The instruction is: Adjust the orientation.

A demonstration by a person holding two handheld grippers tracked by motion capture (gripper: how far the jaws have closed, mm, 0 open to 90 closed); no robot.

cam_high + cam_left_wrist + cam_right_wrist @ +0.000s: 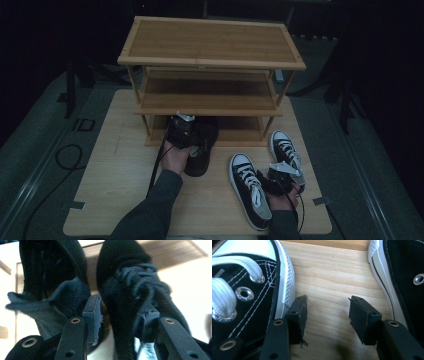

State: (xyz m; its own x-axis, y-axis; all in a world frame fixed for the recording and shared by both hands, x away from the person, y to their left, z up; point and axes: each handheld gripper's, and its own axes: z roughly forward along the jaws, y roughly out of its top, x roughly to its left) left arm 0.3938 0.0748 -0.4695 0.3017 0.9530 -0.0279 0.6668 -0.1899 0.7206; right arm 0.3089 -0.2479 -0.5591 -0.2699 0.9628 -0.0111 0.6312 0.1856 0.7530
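On the left of the light wooden surface (115, 190), the person's left hand (175, 156) holds the left gripper (181, 129) at the foot of the bamboo shoe rack (210, 60), right at its lowest shelf. Under it lie two black shoes; the high view is too dark to separate them there, showing only a dark mass (202, 147) that reaches from the bottom shelf out onto the surface. In the left gripper view the jaws stand apart around the laced black shoe (135, 290), one pad in the gap between the two shoes and the other against its far side (whether the pads press on it I cannot tell). The second black shoe (50, 280), its collar folded over, sits just beside it on the left of that view.

Moving right, a black-and-white sneaker (250, 192) with white laces lies on the surface, toe pointing towards the rack. The right gripper (280, 175) rests low between it and its twin, the second sneaker (286, 150), which lies just beyond, nearer the rack's right leg. In the right gripper view the jaws are wide apart over bare wood, with nothing between them; one sneaker's white rubber edge (287, 277) touches or nearly touches the left pad, the other's sole (384, 290) runs near the right pad.
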